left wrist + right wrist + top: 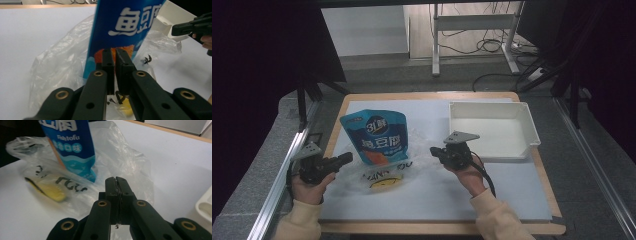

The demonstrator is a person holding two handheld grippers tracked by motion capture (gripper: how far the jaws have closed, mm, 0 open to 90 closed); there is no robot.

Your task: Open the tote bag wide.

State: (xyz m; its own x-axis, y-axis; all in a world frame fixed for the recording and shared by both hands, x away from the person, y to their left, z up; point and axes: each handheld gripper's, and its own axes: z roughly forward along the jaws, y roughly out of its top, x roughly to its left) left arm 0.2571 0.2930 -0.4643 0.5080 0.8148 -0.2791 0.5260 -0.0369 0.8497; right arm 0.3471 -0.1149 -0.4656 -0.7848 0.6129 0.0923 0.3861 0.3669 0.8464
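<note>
A wooden counter (pixel 532 227) sits in the lower middle of the frame, its top almost wholly covered by a white sheet (pixel 432 197). On the sheet, left of centre, lies a crumpled clear plastic bag (pixel 384 175) with black lettering and a yellow print. A blue snack pouch (pixel 374 135) stands inside it. At the upper right of the sheet rests a white rectangular tray (pixel 532 127), well apart from the bag.
</note>
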